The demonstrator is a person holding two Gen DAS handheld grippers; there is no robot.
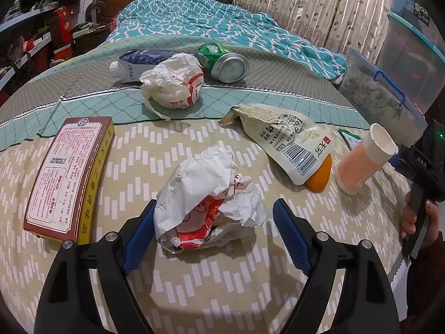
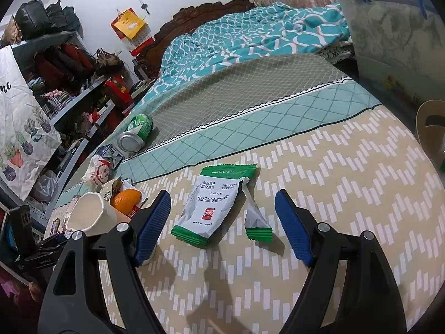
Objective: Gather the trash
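Flanking the spread left gripper point(image 1: 213, 232), a box point(image 1: 68, 178) lies left, a pouch point(image 1: 289, 142) ahead-right. The right gripper point(image 2: 222, 228), fingers apart, has a paper cup point(image 2: 91, 217) touching its left finger and open bedspread point(image 2: 347, 167) to its right.

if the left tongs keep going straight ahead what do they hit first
Most likely the crumpled paper wrapper, which sits between the open left tongs already, on the bedspread.

The left gripper point(image 1: 214, 222) is wide open around a crumpled paper wrapper point(image 1: 208, 197) on the bed point(image 1: 222, 292).
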